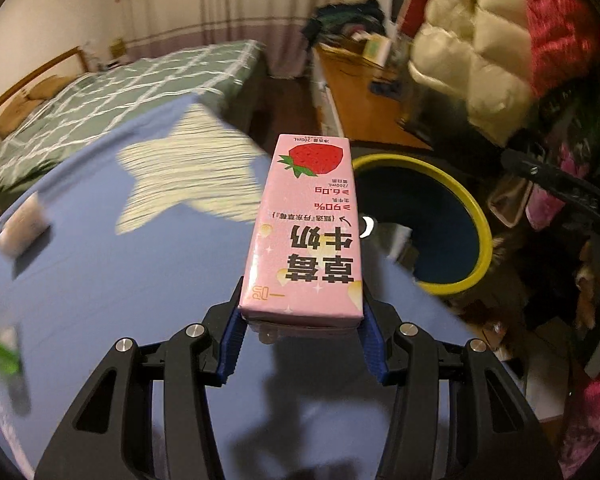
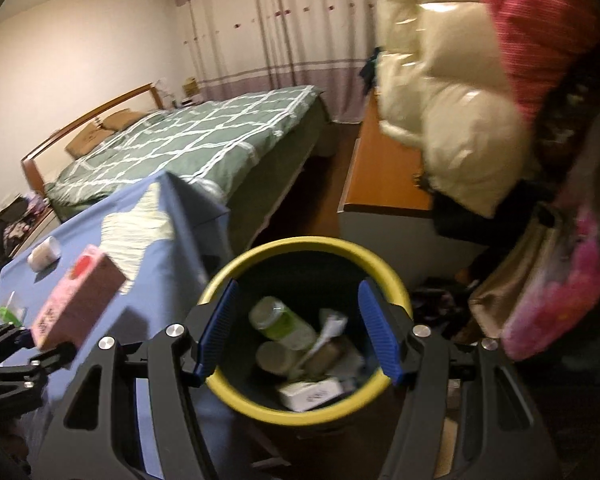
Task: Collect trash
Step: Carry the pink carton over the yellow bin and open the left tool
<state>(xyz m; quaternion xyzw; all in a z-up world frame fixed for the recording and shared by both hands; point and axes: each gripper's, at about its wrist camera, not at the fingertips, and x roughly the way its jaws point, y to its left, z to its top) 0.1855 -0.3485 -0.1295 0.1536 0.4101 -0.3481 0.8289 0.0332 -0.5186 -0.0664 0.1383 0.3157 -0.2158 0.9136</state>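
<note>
pink carton (image 1: 304, 232), yellow-rimmed bin (image 2: 306, 410), blue tablecloth (image 1: 112, 280)

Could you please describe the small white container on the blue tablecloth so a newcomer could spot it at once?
Start at the blue tablecloth with its pale star. Just beyond the star's left point lies a small white container, alone on its side. Unlike the pink milk carton nearby, it is round and unheld.
</note>
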